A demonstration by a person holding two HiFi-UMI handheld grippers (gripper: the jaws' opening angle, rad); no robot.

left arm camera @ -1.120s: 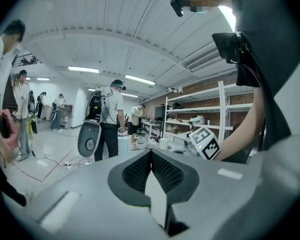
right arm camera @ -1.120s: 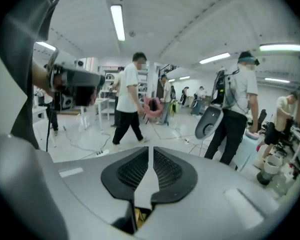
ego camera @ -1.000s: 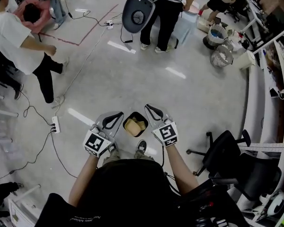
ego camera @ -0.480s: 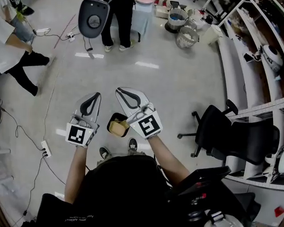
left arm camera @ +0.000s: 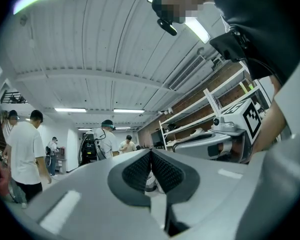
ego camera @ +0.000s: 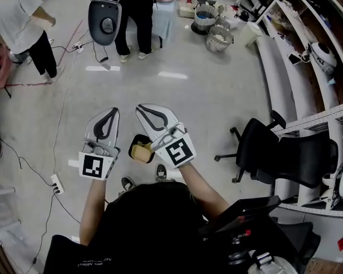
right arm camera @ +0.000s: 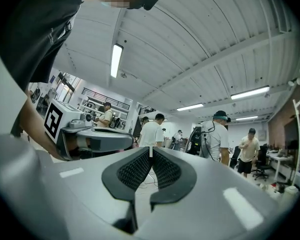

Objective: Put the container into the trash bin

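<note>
The black trash bin (ego camera: 135,143) stands on the floor just ahead of the person's shoes. A tan container (ego camera: 140,152) lies inside it. Both grippers hover above the bin, pointing forward and about level. My left gripper (ego camera: 110,112) is left of the bin, its pads (left arm camera: 138,170) meeting at the tip with nothing between them. My right gripper (ego camera: 140,109) partly covers the bin's right side; its jaws are opening slightly, the pads (right arm camera: 135,170) still meet at the tip, and nothing is between them.
A black office chair (ego camera: 280,156) stands to the right, with white shelving (ego camera: 308,44) beyond it. Several people (ego camera: 138,4) stand at the far end near wire bins (ego camera: 218,37). A power strip (ego camera: 57,183) and cables lie on the floor at the left.
Both grippers have risen from beside the bin toward the camera, empty. The right one now overlaps the bin. The container stays inside the bin.
</note>
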